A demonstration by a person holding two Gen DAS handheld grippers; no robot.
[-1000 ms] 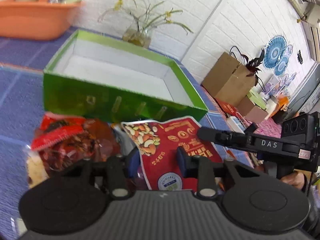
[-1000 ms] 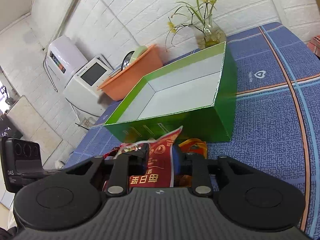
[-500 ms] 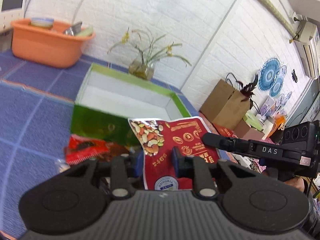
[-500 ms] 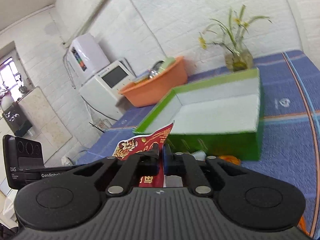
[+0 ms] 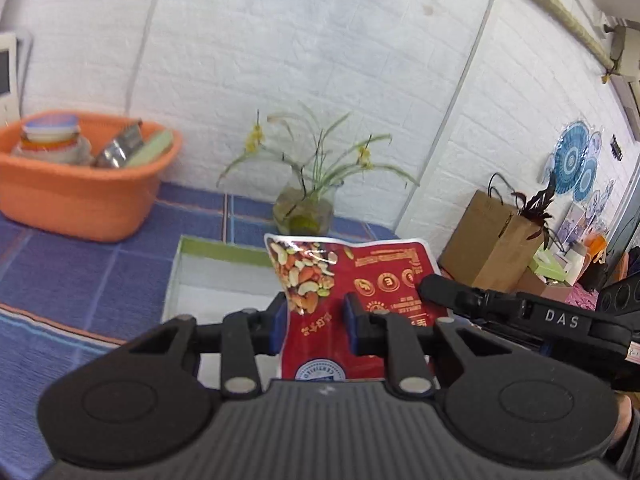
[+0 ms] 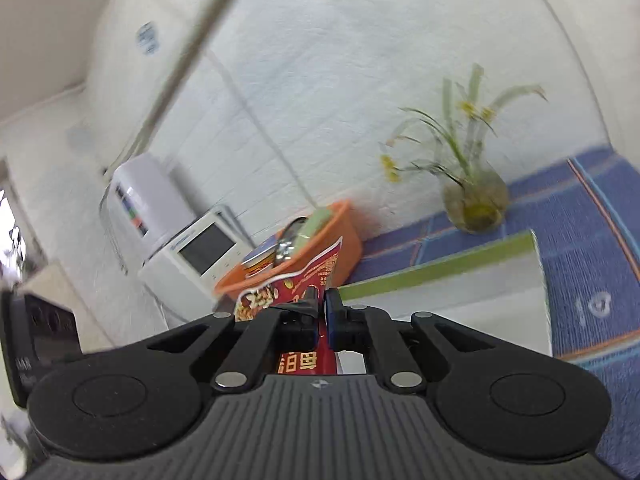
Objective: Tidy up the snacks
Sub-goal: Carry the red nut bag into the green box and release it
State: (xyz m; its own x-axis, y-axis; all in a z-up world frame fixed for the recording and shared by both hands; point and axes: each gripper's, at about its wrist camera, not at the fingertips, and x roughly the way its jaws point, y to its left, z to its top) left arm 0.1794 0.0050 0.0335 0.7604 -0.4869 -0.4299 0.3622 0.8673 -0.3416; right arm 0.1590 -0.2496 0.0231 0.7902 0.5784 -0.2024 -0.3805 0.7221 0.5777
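Note:
A red bag of mixed nuts (image 5: 352, 280) hangs in the air above the green box (image 5: 224, 250). My right gripper (image 6: 322, 314) is shut on one edge of the nut bag (image 6: 304, 280); its arm shows at the right of the left wrist view. My left gripper (image 5: 314, 320) stands around the bag's lower part with its fingers apart, and I cannot tell whether they touch it. The box (image 6: 440, 270) has a white inside and lies below and ahead of both grippers. The other snacks on the table are out of view.
An orange basin (image 5: 80, 196) with dishes stands at the back left on the blue tablecloth. A glass vase with a plant (image 5: 304, 212) stands behind the box against the white brick wall. A white appliance (image 6: 188, 252) is beside the basin.
Both grippers have risen with the nut bag from the table to above the box. The right gripper's jaws have closed tight on the bag. The red snack packets have dropped out of view.

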